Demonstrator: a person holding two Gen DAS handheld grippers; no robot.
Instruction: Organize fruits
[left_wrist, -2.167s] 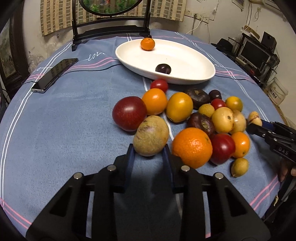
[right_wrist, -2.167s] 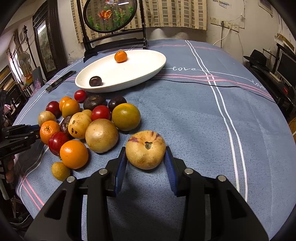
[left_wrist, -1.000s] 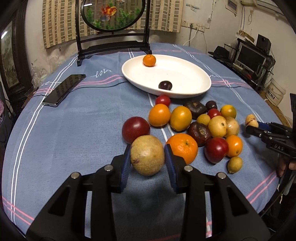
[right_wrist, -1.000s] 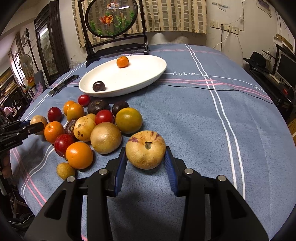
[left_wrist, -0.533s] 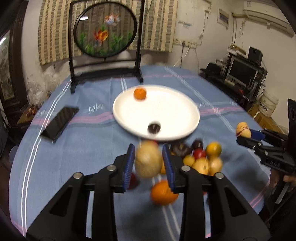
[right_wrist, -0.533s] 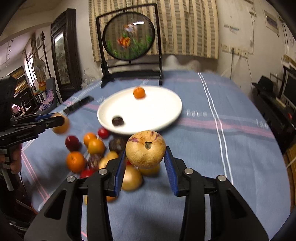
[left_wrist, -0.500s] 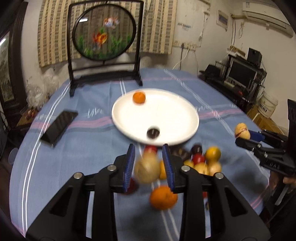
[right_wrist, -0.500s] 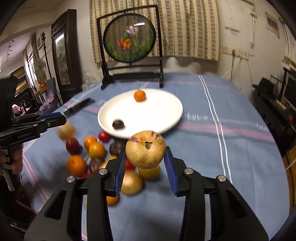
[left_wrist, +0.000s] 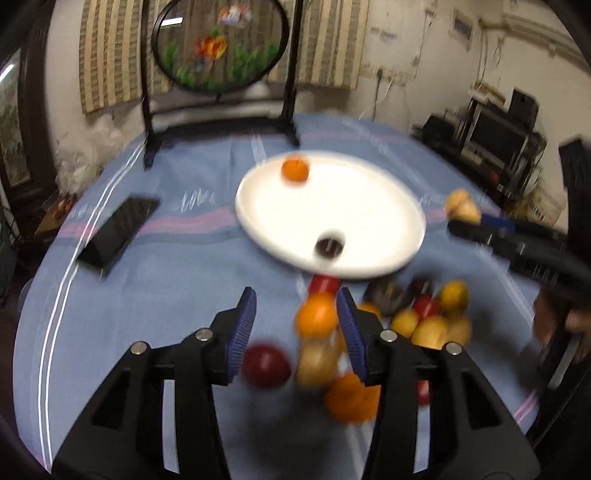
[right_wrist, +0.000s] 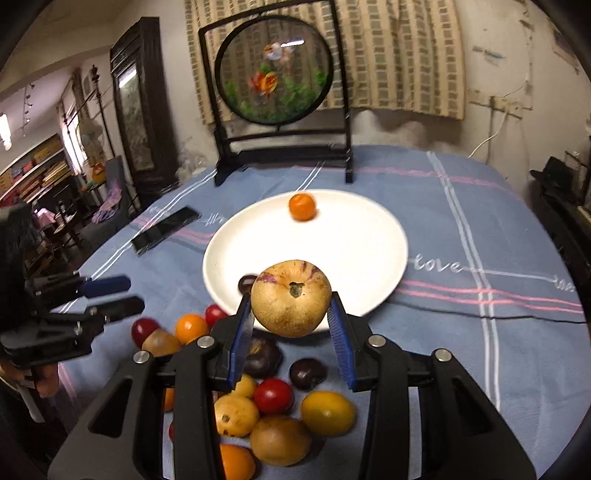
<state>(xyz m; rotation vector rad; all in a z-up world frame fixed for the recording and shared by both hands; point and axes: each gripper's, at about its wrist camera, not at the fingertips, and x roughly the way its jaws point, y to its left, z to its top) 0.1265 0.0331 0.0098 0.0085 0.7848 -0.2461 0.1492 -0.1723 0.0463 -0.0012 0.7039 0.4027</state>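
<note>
Right tool (right_wrist: 291, 321) clamped on the tan fruit (right_wrist: 291, 297), above the white plate (right_wrist: 376, 295) edge. Left tool (left_wrist: 295, 325) opening, nothing gripped. Risk: fruit slips, scatters pile (right_wrist: 280, 417) on counter (right_wrist: 461, 354).

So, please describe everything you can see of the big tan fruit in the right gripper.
The tan fruit is round with a matte, speckled beige skin, purple streaks near the top and a dark dried calyx facing the camera. It is clamped by its sides between the blue ribbed pads of the right gripper, raised off the cloth, before the white plate's near rim.
</note>
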